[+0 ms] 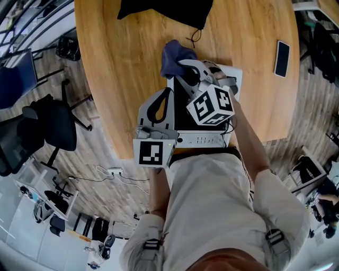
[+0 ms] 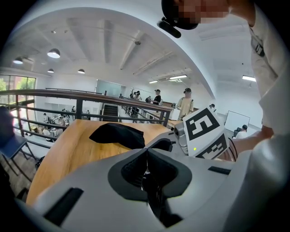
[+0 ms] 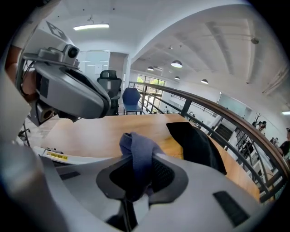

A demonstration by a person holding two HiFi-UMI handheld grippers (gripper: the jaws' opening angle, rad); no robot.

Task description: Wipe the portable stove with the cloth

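A blue-grey cloth (image 1: 174, 57) is bunched at the far left corner of the white portable stove (image 1: 203, 141), which stands at the near edge of the wooden table (image 1: 116, 63). My right gripper (image 1: 184, 64) is shut on the cloth, and in the right gripper view the cloth (image 3: 136, 152) sticks up between its jaws. My left gripper (image 1: 170, 92) hovers over the stove's left side. Its jaws are shut with nothing between them in the left gripper view (image 2: 146, 152). Both grippers hide most of the stove top.
A black bag (image 1: 168, 11) lies at the table's far edge. A dark phone (image 1: 282, 58) rests at the right. Office chairs (image 1: 53, 124) stand on the floor to the left. A railing (image 3: 213, 111) runs behind the table.
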